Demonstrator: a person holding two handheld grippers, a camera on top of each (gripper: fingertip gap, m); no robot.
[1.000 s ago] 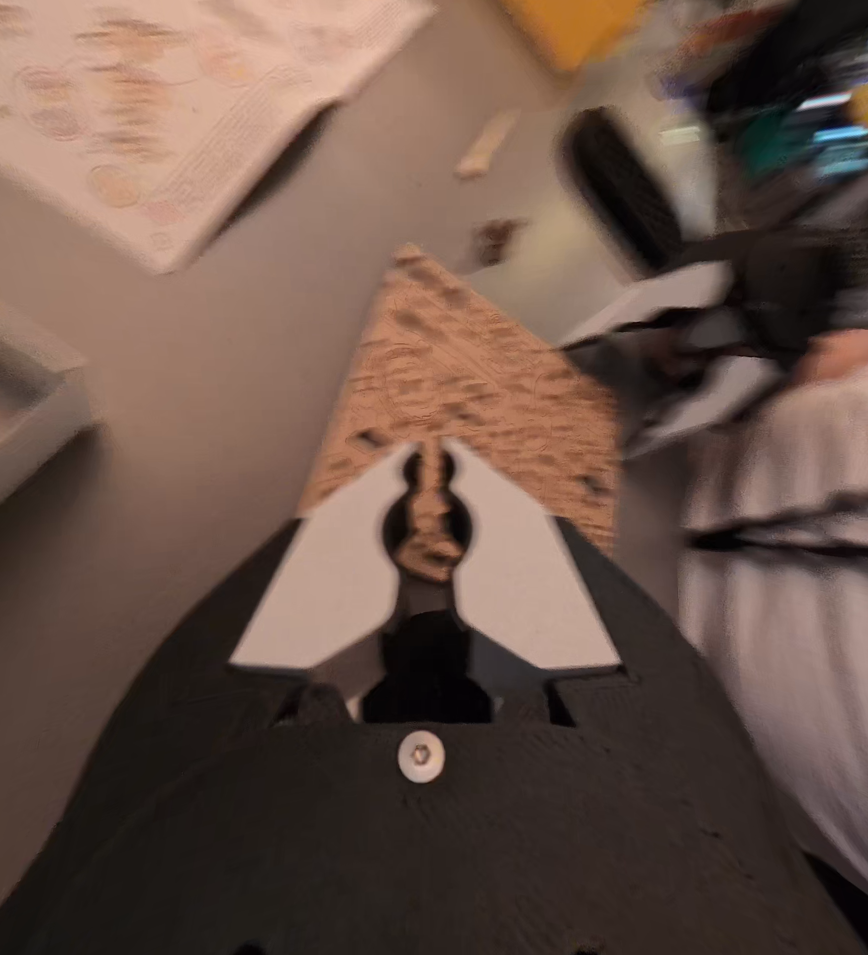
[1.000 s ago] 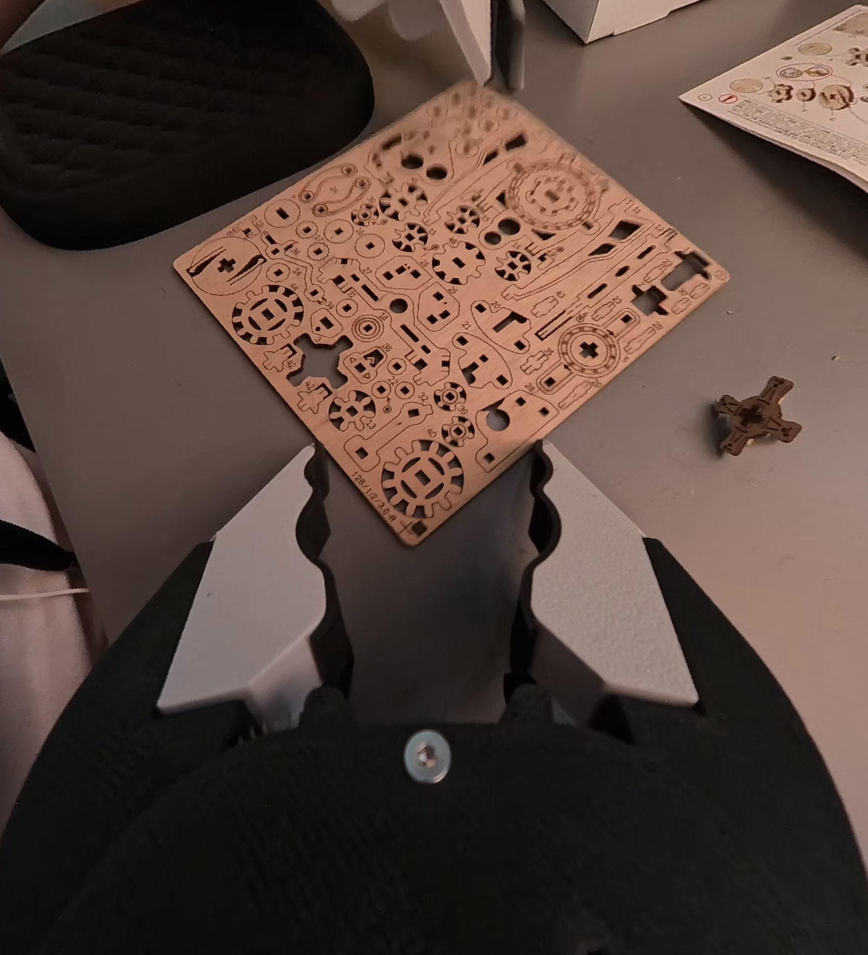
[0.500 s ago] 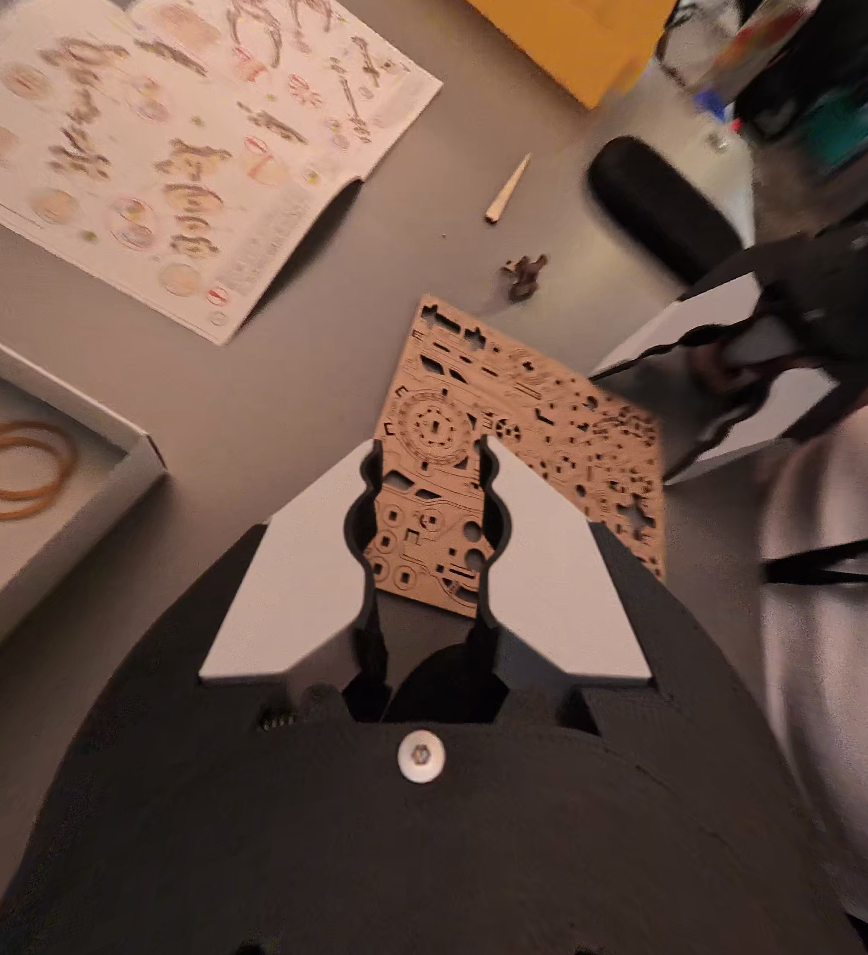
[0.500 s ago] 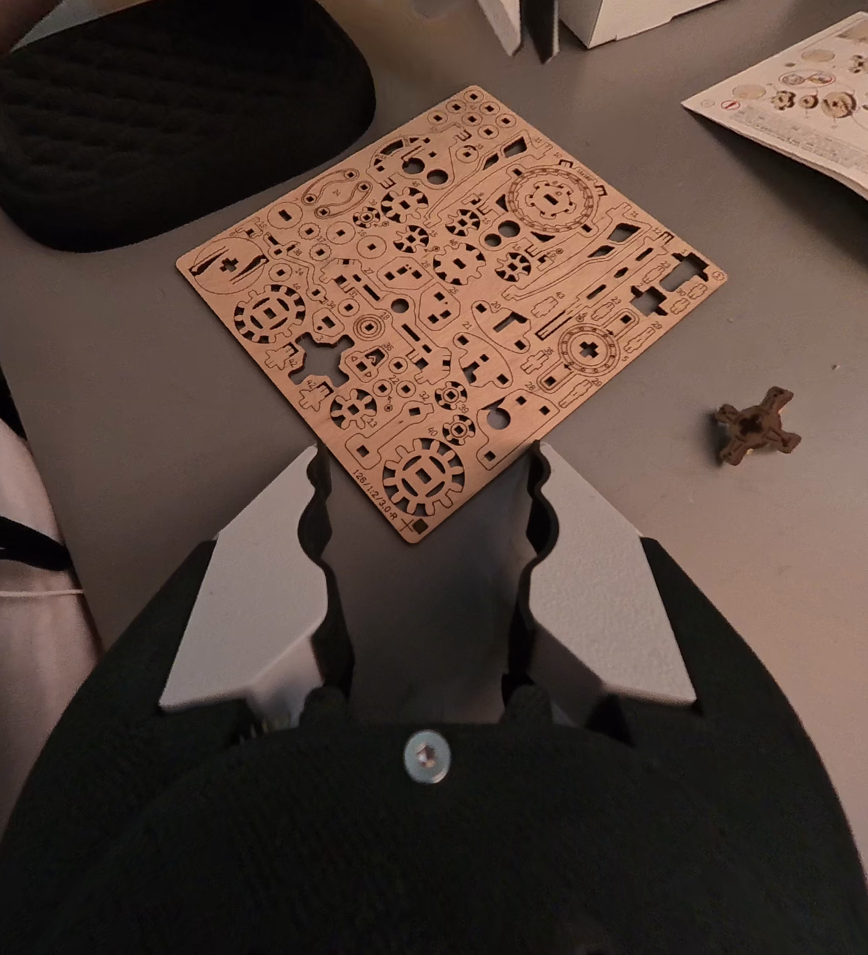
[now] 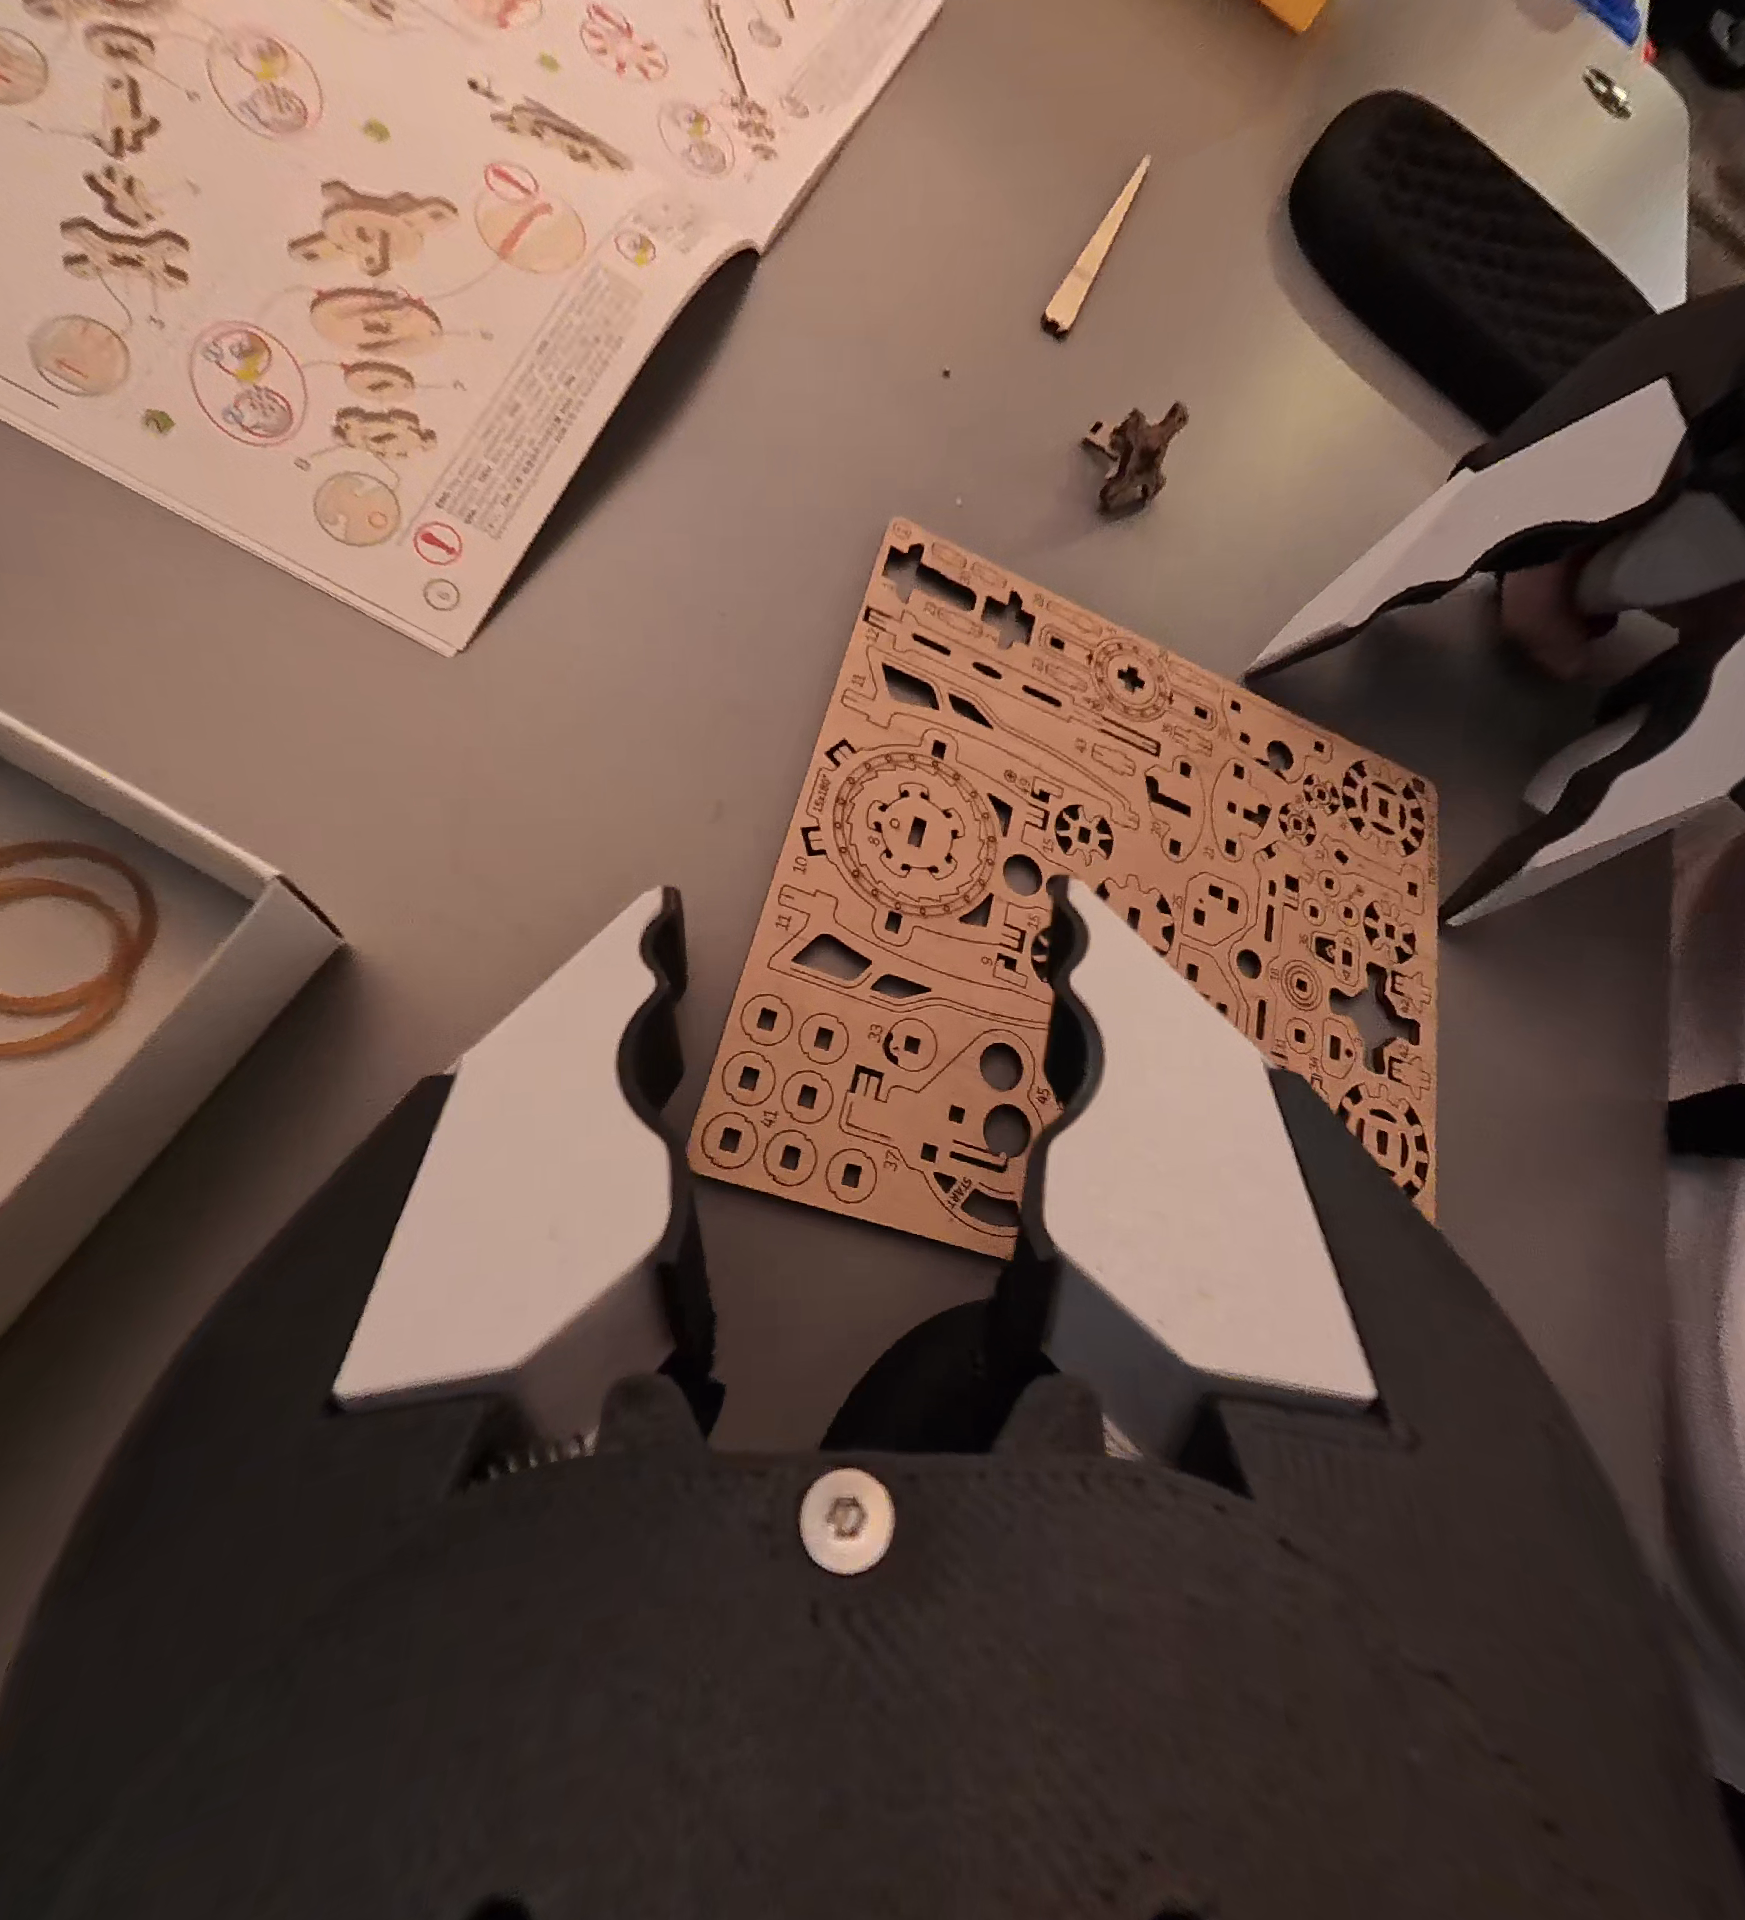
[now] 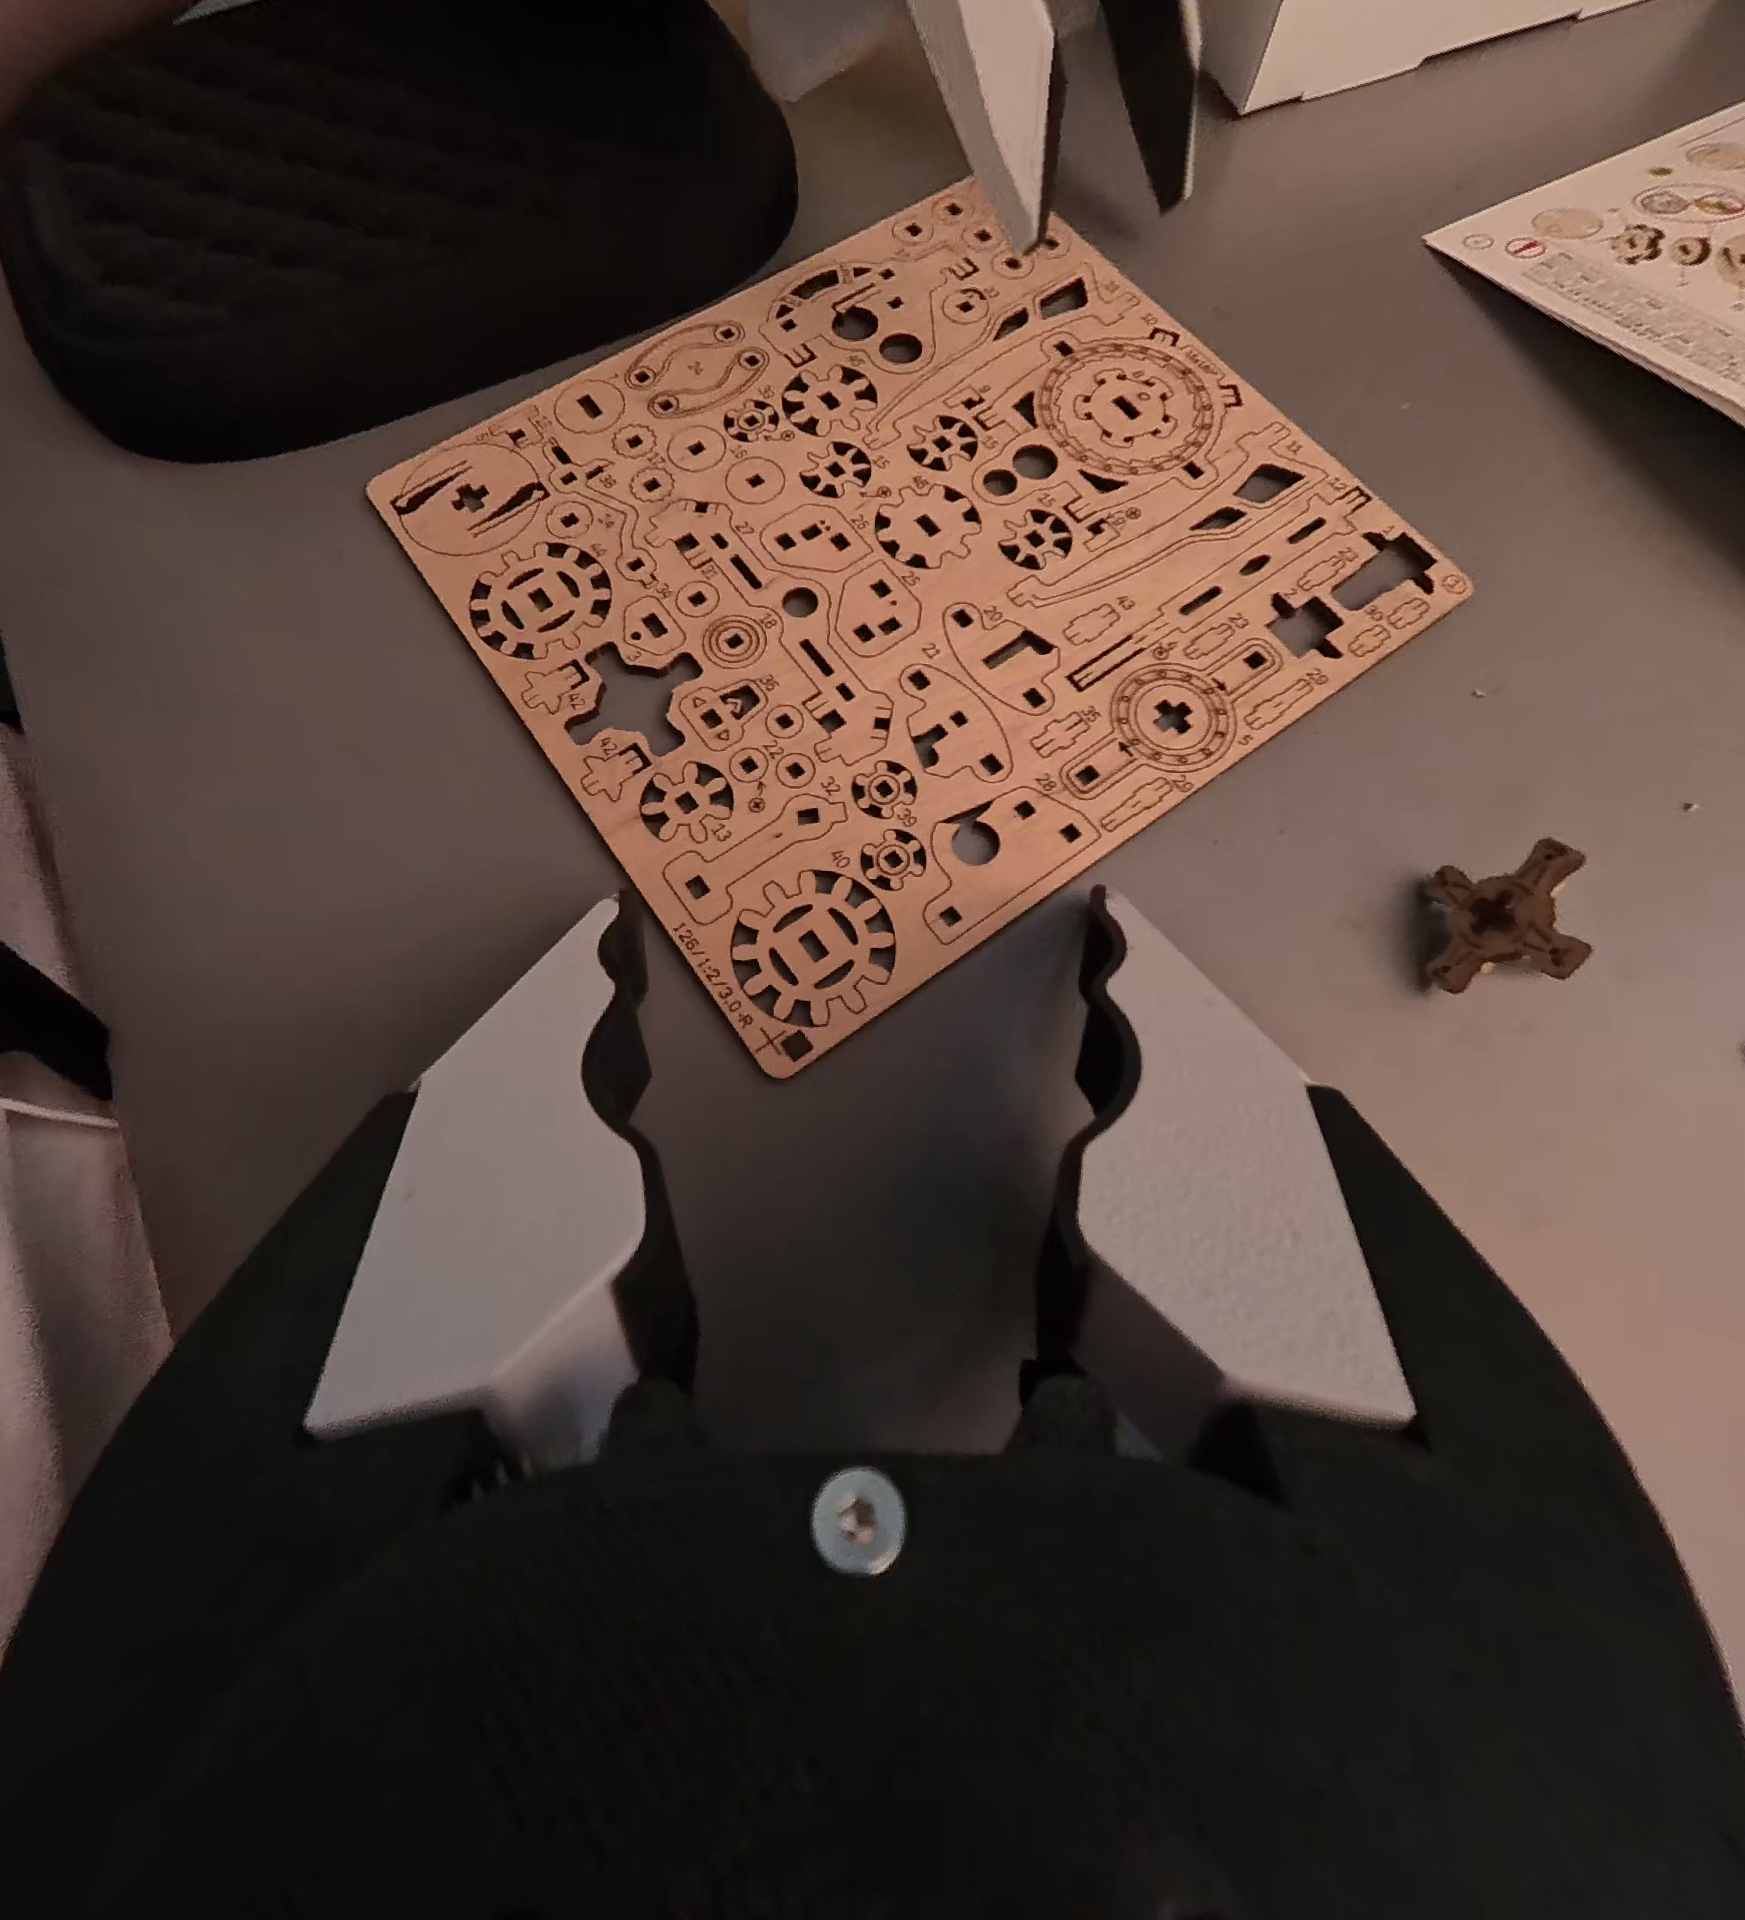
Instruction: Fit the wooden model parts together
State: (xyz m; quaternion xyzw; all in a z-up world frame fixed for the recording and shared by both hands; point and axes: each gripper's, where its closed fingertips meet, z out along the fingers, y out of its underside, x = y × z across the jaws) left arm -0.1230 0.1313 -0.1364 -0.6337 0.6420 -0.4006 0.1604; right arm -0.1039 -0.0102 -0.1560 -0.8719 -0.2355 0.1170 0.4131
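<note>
Tan laser-cut wooden parts sheet point(image 6: 909, 613) flat on grey table point(image 6: 255, 831). Left gripper point(image 5: 863, 914) and right gripper point(image 6: 857, 914) over opposite sheet corners, jaws apart, empty. Step: choosing a part. Next likely: press one free; dark cross-shaped wooden piece point(image 6: 1496, 920) lies beside the sheet.

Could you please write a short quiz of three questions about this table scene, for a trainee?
1. True or false: the left tongs grip the wooden sheet.
2. What lies nearest the dark cross-shaped piece? A) rubber bands B) wooden sheet C) white box
3. Fill in: the rubber bands lie in a white ___.

Key: 1 false, both tongs are open and empty; 2 B; 3 box.
</note>
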